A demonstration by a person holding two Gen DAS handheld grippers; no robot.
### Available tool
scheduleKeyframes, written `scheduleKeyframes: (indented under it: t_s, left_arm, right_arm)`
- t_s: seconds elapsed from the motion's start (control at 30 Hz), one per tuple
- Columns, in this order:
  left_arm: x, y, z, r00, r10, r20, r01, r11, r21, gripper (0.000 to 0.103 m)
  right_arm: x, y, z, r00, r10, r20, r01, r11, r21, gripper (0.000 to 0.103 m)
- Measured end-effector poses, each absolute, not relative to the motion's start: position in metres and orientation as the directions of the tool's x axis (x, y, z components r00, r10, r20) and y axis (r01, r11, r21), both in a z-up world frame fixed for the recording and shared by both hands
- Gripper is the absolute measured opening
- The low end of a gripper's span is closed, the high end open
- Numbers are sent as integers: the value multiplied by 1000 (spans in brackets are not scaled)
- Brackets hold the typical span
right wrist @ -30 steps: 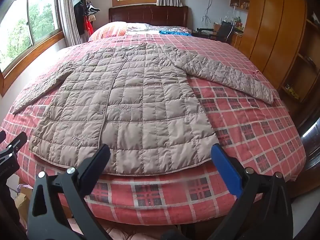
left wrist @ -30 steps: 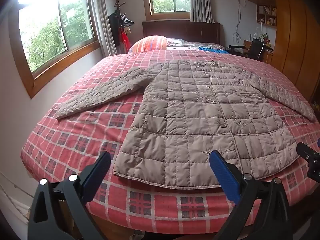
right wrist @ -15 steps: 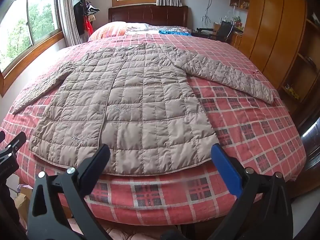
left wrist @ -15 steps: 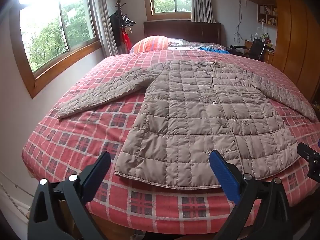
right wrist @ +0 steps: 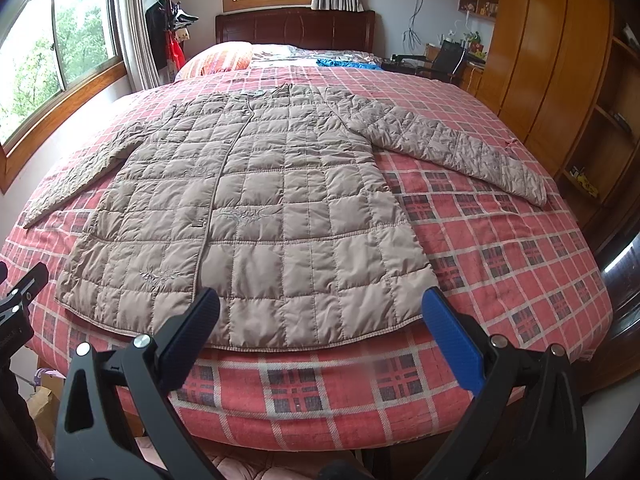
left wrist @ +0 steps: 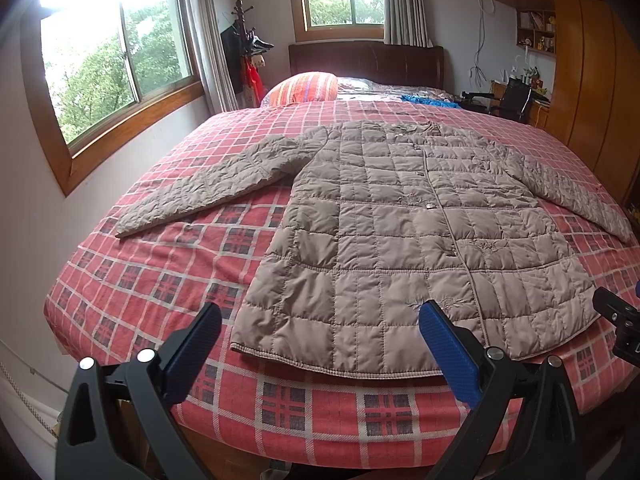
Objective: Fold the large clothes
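Observation:
A long beige quilted coat [left wrist: 400, 232] [right wrist: 256, 216] lies flat and face up on the bed, both sleeves spread out to the sides and its hem toward me at the foot. My left gripper [left wrist: 320, 336] hovers open just short of the hem's left half, holding nothing. My right gripper [right wrist: 320, 320] hovers open over the hem's right half, also holding nothing. The left sleeve [left wrist: 208, 188] reaches toward the window side. The right sleeve [right wrist: 460, 148] reaches toward the wardrobe side.
The bed [left wrist: 152, 280] carries a red plaid cover, with a striped pillow [left wrist: 304, 86] and blue cloth [right wrist: 344, 63] near the dark headboard. Windows and a coat stand [left wrist: 244, 48] are on the left. A wooden wardrobe [right wrist: 552, 64] stands on the right.
Both grippers have drifted only slightly; the coat sits a touch higher in the left wrist view. Both stay open and the coat lies unmoved.

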State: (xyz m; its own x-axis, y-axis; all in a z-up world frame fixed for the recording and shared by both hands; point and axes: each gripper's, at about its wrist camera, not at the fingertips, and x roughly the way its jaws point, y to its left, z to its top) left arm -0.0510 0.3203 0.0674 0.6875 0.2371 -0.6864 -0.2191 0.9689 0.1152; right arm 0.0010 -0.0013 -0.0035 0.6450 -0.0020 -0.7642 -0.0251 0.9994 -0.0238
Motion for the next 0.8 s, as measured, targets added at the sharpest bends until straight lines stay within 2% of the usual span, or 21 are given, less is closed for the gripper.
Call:
scheduleKeyframes:
  t_s: [0.8]
  left_arm:
    - [-50, 323, 68, 685, 237, -688, -223, 968, 112, 99]
  right_arm:
    - [3, -2, -5, 642, -4, -767, -23, 999, -24, 100]
